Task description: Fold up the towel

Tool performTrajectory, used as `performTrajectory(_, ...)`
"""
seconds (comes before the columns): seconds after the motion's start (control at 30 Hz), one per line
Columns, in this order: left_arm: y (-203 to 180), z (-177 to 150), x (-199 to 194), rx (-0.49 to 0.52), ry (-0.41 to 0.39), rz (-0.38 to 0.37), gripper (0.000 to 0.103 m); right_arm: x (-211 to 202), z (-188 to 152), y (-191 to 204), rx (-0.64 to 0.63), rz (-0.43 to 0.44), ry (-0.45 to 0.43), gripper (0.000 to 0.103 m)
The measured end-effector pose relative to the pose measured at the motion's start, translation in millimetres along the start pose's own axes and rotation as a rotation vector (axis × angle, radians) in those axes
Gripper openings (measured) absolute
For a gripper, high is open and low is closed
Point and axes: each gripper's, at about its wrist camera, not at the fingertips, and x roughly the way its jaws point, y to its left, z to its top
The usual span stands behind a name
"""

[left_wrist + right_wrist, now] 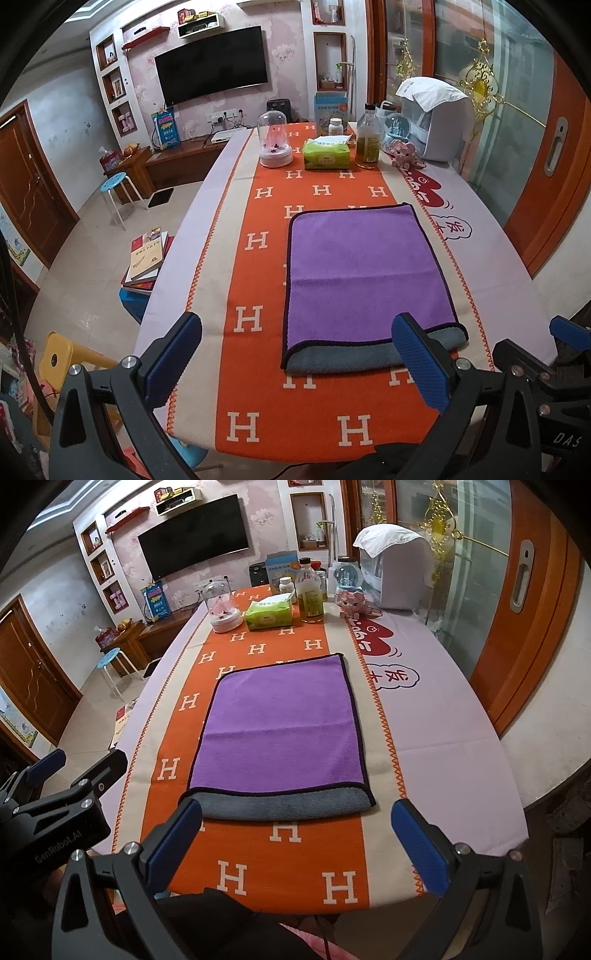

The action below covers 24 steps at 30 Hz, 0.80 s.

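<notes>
A purple towel point(362, 273) with a grey underside lies folded over on the orange H-patterned runner point(255, 369). Its grey lower layer sticks out at the near edge. It also shows in the right wrist view point(280, 734). My left gripper point(295, 362) is open and empty, held above the near table edge, just short of the towel's near edge. My right gripper point(295, 845) is open and empty, also just short of the towel's near edge. Each gripper shows at the side of the other's view.
At the far end of the table stand a glass dome point(275, 142), a green tissue pack point(327, 155), a bottle of yellow liquid point(368, 138), a pink toy point(404, 151) and a white appliance point(436, 122). A blue stool point(116, 184) and stacked books point(147, 258) are left of the table.
</notes>
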Motion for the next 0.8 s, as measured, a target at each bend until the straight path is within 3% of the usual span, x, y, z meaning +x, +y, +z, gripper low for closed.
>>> performTrajectory(0.37,11,-5,15,-0.006,0.073,-0.06,0.102,4,-4,7,0.019,-0.046,0.02,0.103)
performTrajectory(0.8,27,-19,46,0.022,0.17,-0.191,0.102,14,-23,24,0.043,-0.091,0.038,0.102)
